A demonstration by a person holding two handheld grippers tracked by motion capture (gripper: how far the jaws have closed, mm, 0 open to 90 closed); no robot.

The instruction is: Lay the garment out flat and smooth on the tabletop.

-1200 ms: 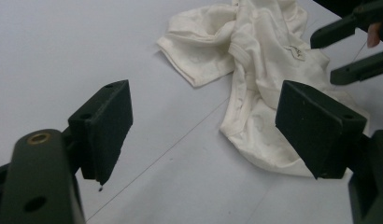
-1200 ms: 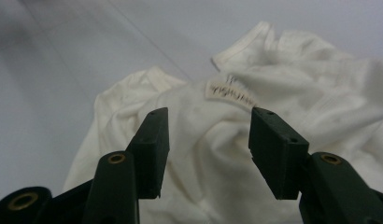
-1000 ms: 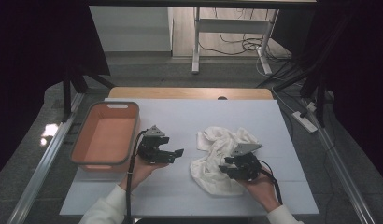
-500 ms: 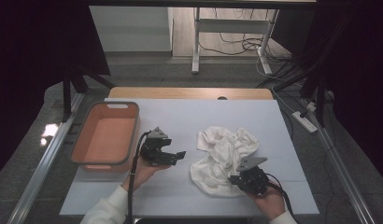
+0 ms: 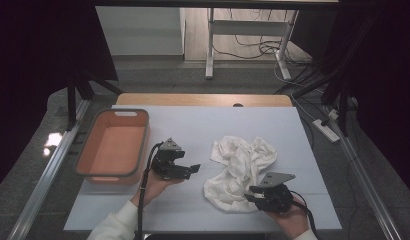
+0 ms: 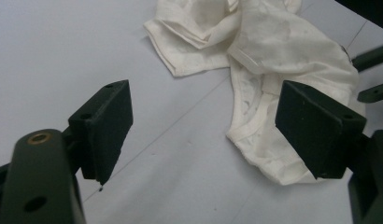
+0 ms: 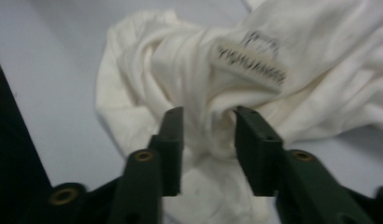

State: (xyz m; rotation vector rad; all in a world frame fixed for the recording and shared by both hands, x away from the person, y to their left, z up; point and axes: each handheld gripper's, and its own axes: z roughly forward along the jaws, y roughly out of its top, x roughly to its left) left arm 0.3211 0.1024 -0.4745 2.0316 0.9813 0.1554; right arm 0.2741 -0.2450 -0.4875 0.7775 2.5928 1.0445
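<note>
A crumpled white cloth (image 5: 240,160) lies on the right half of the pale table (image 5: 193,125). My right gripper (image 5: 249,196) is at the cloth's near edge, pointing left. In the right gripper view the right gripper (image 7: 209,130) has its jaws drawn close with a bunched fold of the cloth (image 7: 320,70) pinched between them, and a printed label (image 7: 252,63) shows just beyond. My left gripper (image 5: 190,170) hovers left of the cloth, apart from it. The left gripper (image 6: 203,126) stands wide open over bare table, with the cloth (image 6: 273,56) ahead and to the right.
An orange bin (image 5: 143,145) with nothing in it stands at the table's left side, close to the left hand. Cables trail from both grippers toward the near edge. Beyond the table's far edge are a desk leg and floor cables.
My right gripper has drawn back from over the cloth's middle to its near edge, toward the person. The left gripper has shifted only slightly and stays open.
</note>
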